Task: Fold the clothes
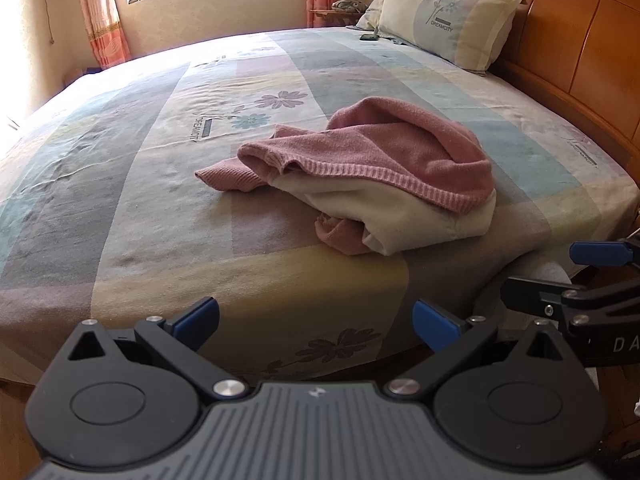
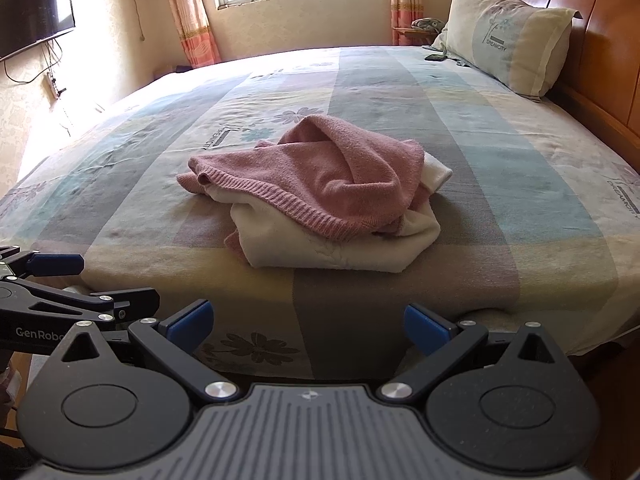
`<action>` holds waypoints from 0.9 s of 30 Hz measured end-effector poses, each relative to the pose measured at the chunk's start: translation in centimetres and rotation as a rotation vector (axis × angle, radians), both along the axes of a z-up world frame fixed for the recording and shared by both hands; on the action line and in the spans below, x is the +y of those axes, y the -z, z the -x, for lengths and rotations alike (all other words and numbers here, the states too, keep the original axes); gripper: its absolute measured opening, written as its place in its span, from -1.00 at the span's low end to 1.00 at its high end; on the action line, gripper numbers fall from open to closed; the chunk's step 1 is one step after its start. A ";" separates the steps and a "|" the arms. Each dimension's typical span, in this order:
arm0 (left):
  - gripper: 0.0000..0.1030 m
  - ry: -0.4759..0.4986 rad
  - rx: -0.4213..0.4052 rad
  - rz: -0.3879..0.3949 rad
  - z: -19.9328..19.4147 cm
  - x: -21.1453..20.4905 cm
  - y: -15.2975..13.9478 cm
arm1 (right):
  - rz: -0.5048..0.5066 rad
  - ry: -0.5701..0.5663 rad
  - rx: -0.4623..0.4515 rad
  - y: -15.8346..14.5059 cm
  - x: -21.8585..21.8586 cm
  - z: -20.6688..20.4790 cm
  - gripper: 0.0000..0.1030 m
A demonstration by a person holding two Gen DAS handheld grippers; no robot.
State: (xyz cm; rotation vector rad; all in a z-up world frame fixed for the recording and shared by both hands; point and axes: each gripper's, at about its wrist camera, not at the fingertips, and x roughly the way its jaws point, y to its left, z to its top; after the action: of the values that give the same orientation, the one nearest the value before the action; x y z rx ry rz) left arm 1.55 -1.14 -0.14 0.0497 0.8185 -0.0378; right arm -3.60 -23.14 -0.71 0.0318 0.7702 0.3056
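A crumpled pink knit sweater with a cream lining (image 1: 372, 160) (image 2: 320, 176) lies in a heap near the front edge of the bed (image 1: 140, 208) (image 2: 500, 184). My left gripper (image 1: 316, 326) is open and hangs in front of the bed's edge, well short of the sweater, holding nothing. My right gripper (image 2: 306, 326) is open too, facing the sweater from the front edge with nothing between its fingers. In the left wrist view the right gripper (image 1: 560, 276) shows at the right edge. In the right wrist view the left gripper (image 2: 100, 284) shows at the left edge.
A pillow (image 1: 452, 16) (image 2: 512, 36) leans on the wooden headboard (image 1: 580, 52) (image 2: 612, 48) at the far right, with a small dark object (image 1: 368, 37) beside it. A window with curtains (image 1: 100, 12) is at the back, and a wall TV (image 2: 34, 18) at the left.
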 end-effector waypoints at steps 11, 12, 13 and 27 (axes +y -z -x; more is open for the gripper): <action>0.99 0.041 -0.017 0.028 -1.7 0.8 0.2 | 0.032 0.000 0.008 -0.4 1.1 -1.2 1.00; 0.99 0.042 -0.015 0.032 -1.9 0.9 0.3 | 0.040 -0.003 0.011 -0.4 1.2 -1.3 1.00; 0.99 0.041 -0.015 0.036 -2.1 1.0 0.4 | 0.048 -0.008 0.015 -0.4 1.4 -1.5 1.00; 0.99 0.036 -0.091 0.036 -6.6 2.2 2.2 | 0.040 -0.070 0.088 1.4 1.3 -7.1 1.00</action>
State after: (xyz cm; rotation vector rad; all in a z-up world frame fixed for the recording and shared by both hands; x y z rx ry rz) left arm 8.15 1.02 -2.34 0.0319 0.7254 -0.0836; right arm 3.54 -21.83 -2.07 -0.0197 0.8656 0.3568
